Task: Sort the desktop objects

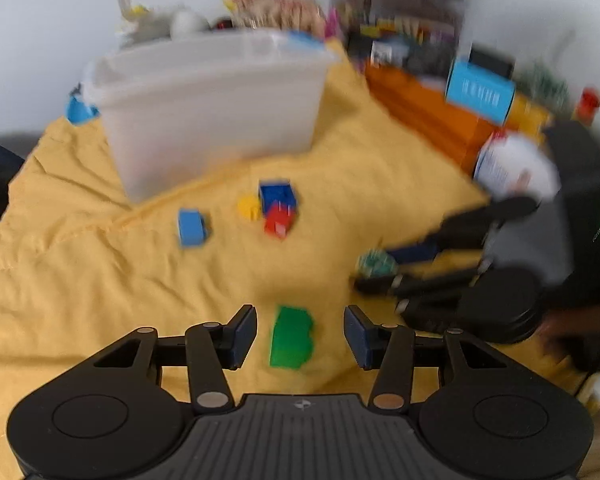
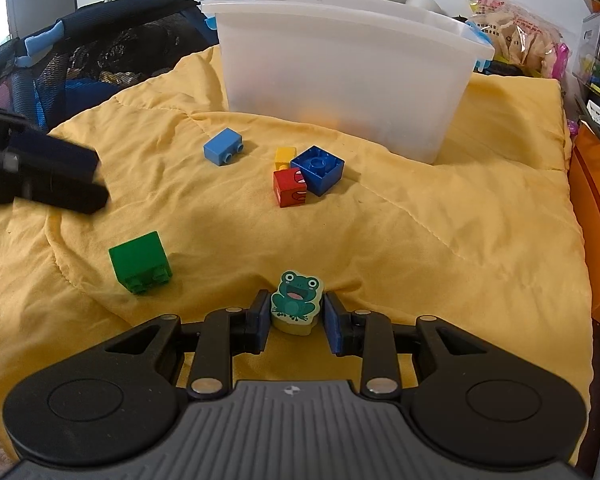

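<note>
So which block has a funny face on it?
The red block. It has a face printed on its sides and touches the dark blue block; the green, light blue and yellow ones look plain.

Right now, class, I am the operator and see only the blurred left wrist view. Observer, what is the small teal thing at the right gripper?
Observer: A frog piece, standing upright, with the right gripper closed on its sides.
Operator: Is my left gripper touching the green block?
Observer: No. In the right wrist view the left gripper is apart from the green block, with yellow cloth showing between them.
</note>
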